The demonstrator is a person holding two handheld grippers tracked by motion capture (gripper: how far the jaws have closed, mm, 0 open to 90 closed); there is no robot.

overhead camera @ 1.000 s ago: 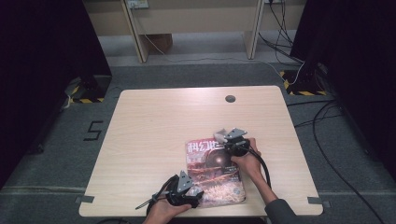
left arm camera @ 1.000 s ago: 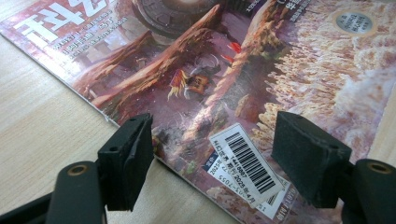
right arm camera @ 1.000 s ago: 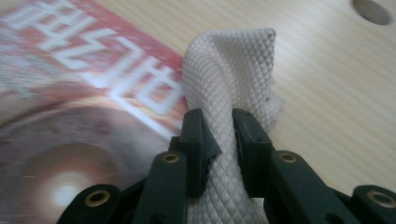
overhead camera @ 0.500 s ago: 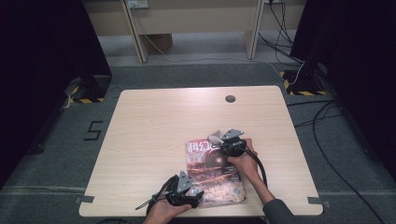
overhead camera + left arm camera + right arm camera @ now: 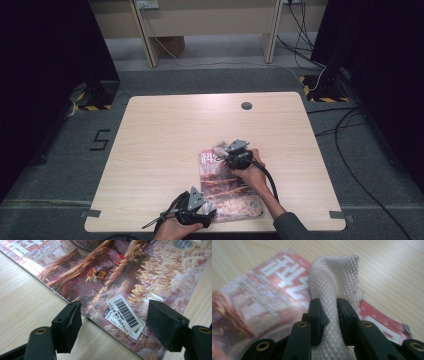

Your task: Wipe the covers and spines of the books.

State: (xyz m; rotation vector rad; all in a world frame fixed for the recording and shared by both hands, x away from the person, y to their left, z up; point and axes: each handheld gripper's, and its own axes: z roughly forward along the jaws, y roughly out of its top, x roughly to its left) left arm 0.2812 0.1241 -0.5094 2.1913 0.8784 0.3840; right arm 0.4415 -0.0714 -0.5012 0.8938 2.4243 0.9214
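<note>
Wooden table [image 5: 165,145]: cloth [image 5: 332,285] pinched between right fingers [image 5: 316,315], over magazine [image 5: 249,302].

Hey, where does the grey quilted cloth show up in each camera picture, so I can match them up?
High view: the cloth sits at the magazine's far edge, just left of the right gripper.
Left gripper view: magazine cover and barcode sticker, no cloth.
Right gripper view: cloth centre, pinched between the jaws, over the magazine's title end.
Shared landmark: the magazine.
</note>
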